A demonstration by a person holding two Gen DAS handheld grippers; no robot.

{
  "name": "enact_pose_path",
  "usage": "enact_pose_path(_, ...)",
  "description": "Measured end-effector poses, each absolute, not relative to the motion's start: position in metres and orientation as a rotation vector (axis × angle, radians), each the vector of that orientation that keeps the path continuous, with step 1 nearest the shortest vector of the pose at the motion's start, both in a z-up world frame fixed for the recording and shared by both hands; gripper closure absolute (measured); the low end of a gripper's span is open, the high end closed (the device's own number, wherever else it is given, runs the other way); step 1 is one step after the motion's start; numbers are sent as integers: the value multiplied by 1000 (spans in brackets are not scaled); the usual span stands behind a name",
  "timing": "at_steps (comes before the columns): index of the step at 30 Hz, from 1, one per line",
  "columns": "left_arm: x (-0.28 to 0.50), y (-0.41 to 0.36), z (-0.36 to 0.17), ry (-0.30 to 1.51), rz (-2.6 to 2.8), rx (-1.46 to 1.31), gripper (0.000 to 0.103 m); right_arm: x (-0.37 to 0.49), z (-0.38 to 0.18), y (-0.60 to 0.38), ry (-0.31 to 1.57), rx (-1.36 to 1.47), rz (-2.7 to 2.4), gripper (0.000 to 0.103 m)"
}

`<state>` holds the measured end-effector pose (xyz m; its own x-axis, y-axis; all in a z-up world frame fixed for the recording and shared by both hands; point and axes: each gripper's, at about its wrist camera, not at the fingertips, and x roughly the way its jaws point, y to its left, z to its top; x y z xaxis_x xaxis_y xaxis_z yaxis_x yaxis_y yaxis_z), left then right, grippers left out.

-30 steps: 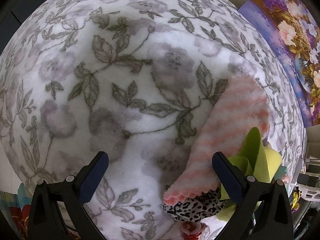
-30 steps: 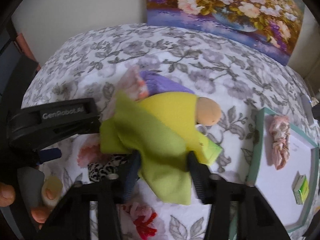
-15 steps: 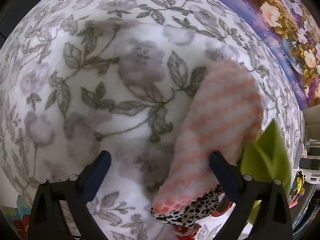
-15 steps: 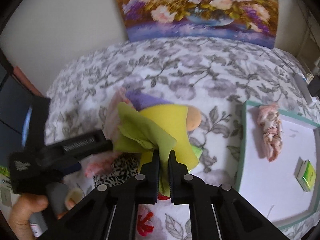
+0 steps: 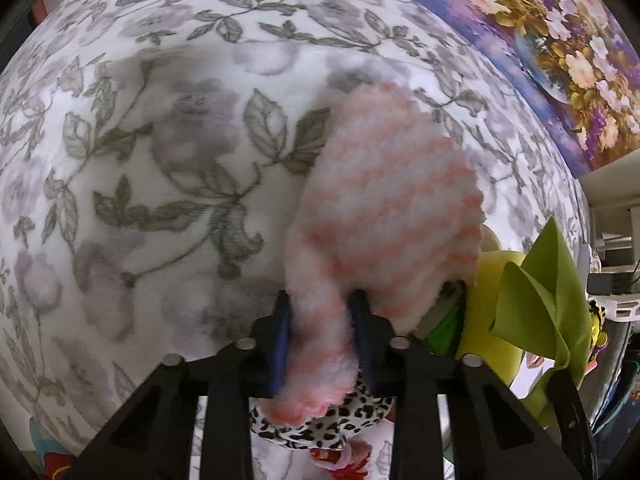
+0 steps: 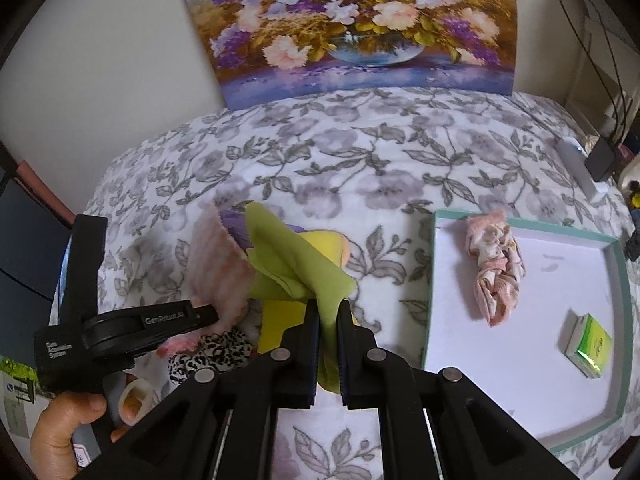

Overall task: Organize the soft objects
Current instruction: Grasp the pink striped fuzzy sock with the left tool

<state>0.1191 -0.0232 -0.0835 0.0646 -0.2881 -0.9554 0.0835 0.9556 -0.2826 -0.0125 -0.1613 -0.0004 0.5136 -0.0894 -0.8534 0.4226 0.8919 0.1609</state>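
Left gripper [image 5: 322, 332] – jaws just closed, now clamping the pink-and-white striped fuzzy cloth [image 5: 384, 208] above the leopard-print fabric [image 5: 320, 426]. Right gripper [image 6: 328, 344] pinches the green cloth [image 6: 296, 268], raised over the yellow item [image 6: 280, 316] on the floral blanket [image 6: 360, 152]. Beside the pile – a tray [image 6: 618, 280] holding a crumpled pink cloth [image 6: 496, 264] and small green box [image 6: 590, 344].

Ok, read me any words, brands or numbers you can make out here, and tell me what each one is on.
"GenRobot.AI": on the left gripper, along its black arm.
"Data Acquisition System": on that gripper's black body.
Green packet in the white tray: print too small to read.
Nothing else is readable.
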Motion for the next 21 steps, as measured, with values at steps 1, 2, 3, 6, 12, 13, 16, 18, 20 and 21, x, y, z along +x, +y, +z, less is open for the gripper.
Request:
enact_pose_path(1,119,-25,-83,1479,-285,-169,83,-13,-1,-163,991,378,-318,95)
enact_pose_path(2,120,-25,-83,1477,-288,-174,85,-13,-2,-164,993,383,-319,95)
enact_pose_path(3,122,-25,-83,1475,-290,-183,87,-14,-2,-165,994,385,-320,95)
enact_pose_path(6,123,-25,-77,1458,-292,-202,89,-14,0,-166,988,390,-318,95)
enact_pose_path(12,126,-16,-54,1391,-290,-245,90,-16,11,-166,938,397,-306,95)
enact_pose_path(13,126,-14,-48,1374,-292,-254,90,-17,14,-165,926,395,-304,95)
enact_pose_path(16,127,-1,-33,1329,-300,-273,90,-20,21,-165,898,391,-300,95)
enact_pose_path(18,126,5,-22,1301,-304,-287,90,-20,23,-166,893,395,-300,95)
enact_pose_path(20,125,23,-11,1276,-309,-300,90,-21,23,-167,889,400,-303,95)
enact_pose_path(21,124,27,-5,1262,-312,-306,90,-22,23,-167,888,403,-303,95)
